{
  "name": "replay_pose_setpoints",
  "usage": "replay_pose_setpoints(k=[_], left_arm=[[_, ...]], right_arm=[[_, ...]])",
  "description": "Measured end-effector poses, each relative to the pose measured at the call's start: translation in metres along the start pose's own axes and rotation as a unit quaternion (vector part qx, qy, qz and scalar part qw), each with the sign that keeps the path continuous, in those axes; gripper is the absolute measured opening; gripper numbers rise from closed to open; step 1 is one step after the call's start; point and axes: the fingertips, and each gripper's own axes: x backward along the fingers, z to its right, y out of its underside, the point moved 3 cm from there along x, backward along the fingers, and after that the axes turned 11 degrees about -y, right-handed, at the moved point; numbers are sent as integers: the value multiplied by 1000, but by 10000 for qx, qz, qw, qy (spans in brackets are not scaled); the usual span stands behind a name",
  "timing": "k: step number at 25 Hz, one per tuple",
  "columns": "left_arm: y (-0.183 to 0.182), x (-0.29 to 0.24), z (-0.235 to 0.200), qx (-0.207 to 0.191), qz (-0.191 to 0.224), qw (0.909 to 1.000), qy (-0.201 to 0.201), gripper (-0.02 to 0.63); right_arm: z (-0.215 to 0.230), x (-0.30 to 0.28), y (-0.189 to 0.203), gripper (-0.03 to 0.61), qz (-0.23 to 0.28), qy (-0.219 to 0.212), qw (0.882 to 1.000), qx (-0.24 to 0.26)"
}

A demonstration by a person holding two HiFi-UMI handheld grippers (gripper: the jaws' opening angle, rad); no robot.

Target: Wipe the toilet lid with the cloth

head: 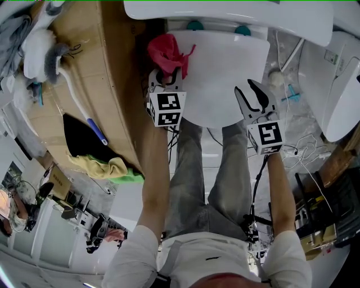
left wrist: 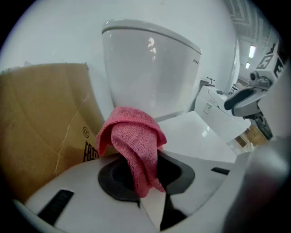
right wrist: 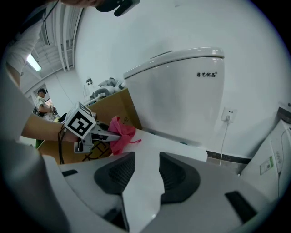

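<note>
The left gripper (left wrist: pixel 144 175) has its jaws closed on a pink cloth (left wrist: pixel 136 143). The cloth bunches up out of the pads, and one fold hangs down between them. In the head view the cloth (head: pixel 167 52) sits at the back left corner of the white lid (head: pixel 225 73), just in front of the tank (head: pixel 236 16). The left gripper (head: pixel 167 75) is at the lid's left edge. Whether the cloth touches the lid I can't tell (the right gripper view shows it hanging low by that edge, nothing more).

The right gripper (right wrist: pixel 148 175) has its jaws apart with a clear gap, and nothing is held between them; only the lid (right wrist: pixel 173 150) shows through the gap. In the head view the right gripper (head: pixel 253 97) is over the lid's front right part, well apart from the cloth. Its own camera looks across the lid at the left gripper (right wrist: pixel 107 132), the cloth (right wrist: pixel 120 136) and the tank (right wrist: pixel 182 86). A wall socket (right wrist: pixel 228 112) with a white cable is to the right of the tank.

A cardboard box (head: pixel 121 79) stands just beside the toilet on the left. A white brush (head: pixel 48 53) lies on the box, and a yellow-green rag (head: pixel 109 167) lies at its near end. The person's legs (head: pixel 205 169) stand just in front of the lid.
</note>
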Motion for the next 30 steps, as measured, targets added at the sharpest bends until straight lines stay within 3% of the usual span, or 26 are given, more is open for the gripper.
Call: replay_pose_setpoints(k=[7,15,25,30], left_arm=[[-34,27,92,-230,446,9960,738,109],[-52,26,210,-614,705,9818,1651,109],[-51,8,311,-793,645,9662,2368,109],[-34,-11,327,-895,280,9677,2341,109]], right_arm=[[25,34,24,178,6,163,9997,-204],[59,76,60,178,-6,261,9986,-449],[94,108,98,178,-80,264,9980,-577],[97,106,111,178,-199,143,9978,-620]])
